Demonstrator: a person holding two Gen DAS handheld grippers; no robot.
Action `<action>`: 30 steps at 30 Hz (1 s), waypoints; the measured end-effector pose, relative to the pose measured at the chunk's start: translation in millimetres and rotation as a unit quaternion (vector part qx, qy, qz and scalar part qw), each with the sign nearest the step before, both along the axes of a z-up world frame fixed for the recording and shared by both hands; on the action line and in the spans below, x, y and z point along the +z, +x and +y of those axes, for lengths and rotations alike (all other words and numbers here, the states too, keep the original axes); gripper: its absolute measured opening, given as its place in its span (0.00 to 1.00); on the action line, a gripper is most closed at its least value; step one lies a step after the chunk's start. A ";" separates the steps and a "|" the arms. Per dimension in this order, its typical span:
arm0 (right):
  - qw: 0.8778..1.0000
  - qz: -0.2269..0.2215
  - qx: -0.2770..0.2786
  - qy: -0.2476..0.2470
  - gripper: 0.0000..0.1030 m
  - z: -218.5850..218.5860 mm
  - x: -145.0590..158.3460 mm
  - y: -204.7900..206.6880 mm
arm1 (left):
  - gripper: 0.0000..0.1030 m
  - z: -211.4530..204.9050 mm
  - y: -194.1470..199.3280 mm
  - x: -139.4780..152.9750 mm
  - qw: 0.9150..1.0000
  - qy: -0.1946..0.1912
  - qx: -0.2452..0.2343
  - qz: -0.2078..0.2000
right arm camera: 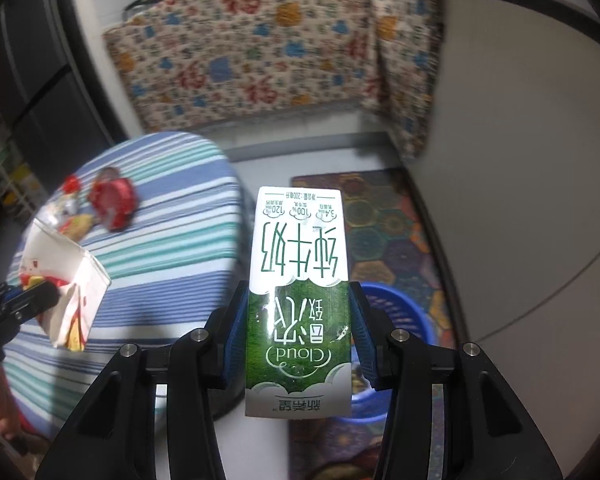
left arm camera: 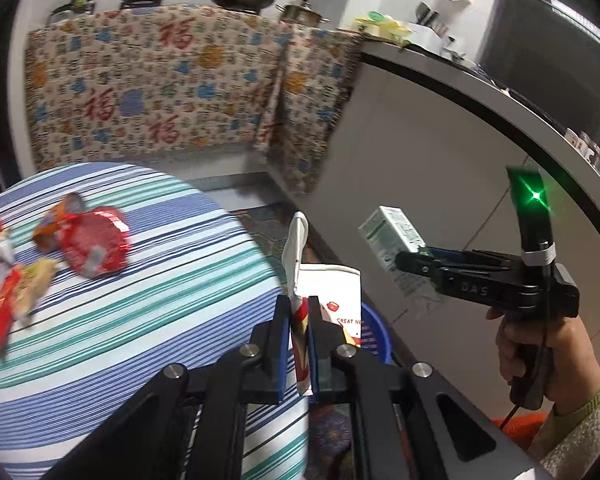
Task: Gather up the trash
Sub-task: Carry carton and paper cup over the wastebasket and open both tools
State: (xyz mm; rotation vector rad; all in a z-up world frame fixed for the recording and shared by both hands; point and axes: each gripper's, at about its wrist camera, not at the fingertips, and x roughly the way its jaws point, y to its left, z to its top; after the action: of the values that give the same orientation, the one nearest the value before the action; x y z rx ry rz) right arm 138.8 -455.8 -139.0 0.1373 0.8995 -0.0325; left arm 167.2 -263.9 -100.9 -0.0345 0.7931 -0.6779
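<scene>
Clamping hard, the right gripper (right arm camera: 298, 340) pinches a green-and-white milk carton (right arm camera: 298, 280) at centre frame, above the blue basket (right arm camera: 396, 312) at lower right. The left gripper (left arm camera: 299, 344) is closed on a white paper snack box (left arm camera: 332, 296), basket rim just behind. Neither piece is dropped yet, and red wrappers (left arm camera: 94, 240) wait on the striped table (left arm camera: 160, 320) at left, so I'd judge plenty remains.

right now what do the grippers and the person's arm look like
Both grippers, left gripper and right gripper, are black linkage frames with silver pivot bolts and blue finger pads. The right one carries a glowing green marker and a black cable. The sleeve is cream and fuzzy.
</scene>
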 end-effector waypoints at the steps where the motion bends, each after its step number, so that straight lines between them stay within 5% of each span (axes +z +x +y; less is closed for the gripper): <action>1: 1.000 0.001 -0.006 0.000 0.47 -9.1 -2.5 0.5 | 0.08 -10.0 1.0 -1.6 1.000 0.001 -0.004 0.000; 12: 0.998 0.008 -0.058 0.036 0.47 -82.6 -52.1 0.0 | 0.08 -116.0 27.7 -60.3 0.999 0.037 -0.034 0.020; 30: 0.994 0.037 -0.082 0.067 0.48 -124.4 -89.0 19.2 | 0.09 -181.7 51.7 -141.1 0.994 0.076 -0.060 0.059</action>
State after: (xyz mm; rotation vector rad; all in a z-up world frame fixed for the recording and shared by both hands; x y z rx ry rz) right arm 158.0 -580.2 -228.0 0.3368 0.9636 -0.1319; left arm 218.9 -445.6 -242.1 0.1131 0.9640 -0.7313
